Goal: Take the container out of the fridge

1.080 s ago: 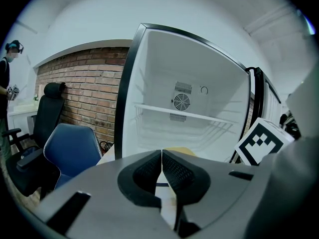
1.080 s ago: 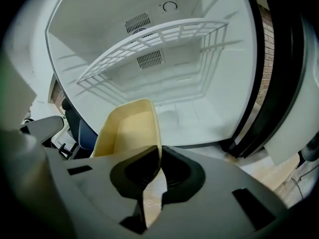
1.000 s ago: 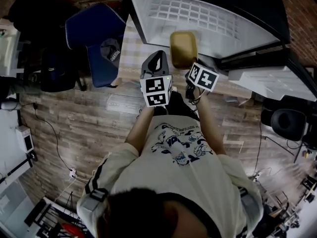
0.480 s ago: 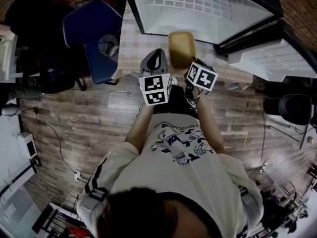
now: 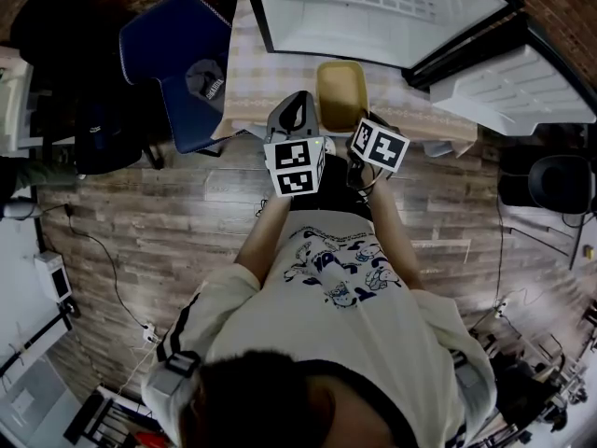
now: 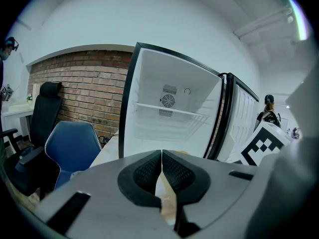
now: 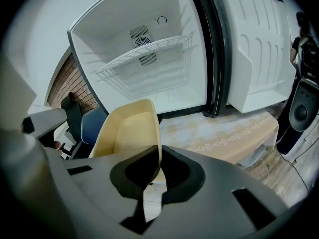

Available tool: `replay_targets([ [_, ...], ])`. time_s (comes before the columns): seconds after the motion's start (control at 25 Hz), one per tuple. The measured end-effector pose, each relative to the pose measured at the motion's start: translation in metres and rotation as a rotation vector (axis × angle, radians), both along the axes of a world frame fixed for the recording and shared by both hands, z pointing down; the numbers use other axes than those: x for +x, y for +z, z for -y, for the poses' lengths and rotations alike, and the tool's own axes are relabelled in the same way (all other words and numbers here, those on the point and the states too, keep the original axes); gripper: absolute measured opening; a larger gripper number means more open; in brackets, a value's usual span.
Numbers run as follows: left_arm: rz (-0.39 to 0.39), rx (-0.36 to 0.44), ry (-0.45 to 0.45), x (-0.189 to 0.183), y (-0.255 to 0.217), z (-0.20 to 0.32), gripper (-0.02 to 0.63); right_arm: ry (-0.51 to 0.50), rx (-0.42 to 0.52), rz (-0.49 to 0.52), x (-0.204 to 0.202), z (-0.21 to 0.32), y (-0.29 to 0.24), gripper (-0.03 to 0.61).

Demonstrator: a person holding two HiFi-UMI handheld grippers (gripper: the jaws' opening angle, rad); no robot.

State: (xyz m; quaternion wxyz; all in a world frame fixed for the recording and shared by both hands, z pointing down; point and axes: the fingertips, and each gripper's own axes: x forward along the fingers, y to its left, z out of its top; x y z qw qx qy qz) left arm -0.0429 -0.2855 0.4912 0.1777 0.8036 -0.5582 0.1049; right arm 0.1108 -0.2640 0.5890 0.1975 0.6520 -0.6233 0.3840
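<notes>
Over the last second the tan container (image 5: 340, 91), pinched by its near rim in the right gripper (image 7: 158, 166), has drawn back from the fridge (image 5: 373, 7). Earlier it overlapped the lower front edge of the fridge. Now it shows wholly against the checked tabletop (image 5: 266, 82), closer to the front edge. The left gripper (image 5: 297, 110), jaws together, has pulled back beside it.
</notes>
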Motion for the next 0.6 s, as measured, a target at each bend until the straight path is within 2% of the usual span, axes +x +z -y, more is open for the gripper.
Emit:
replay_targets([
  [0.6, 0.003, -0.003, 0.009, -0.004, 0.001, -0.004, 0.02, 0.003, -0.022, 0.006, -0.005, -0.014, 0.001, 0.044],
])
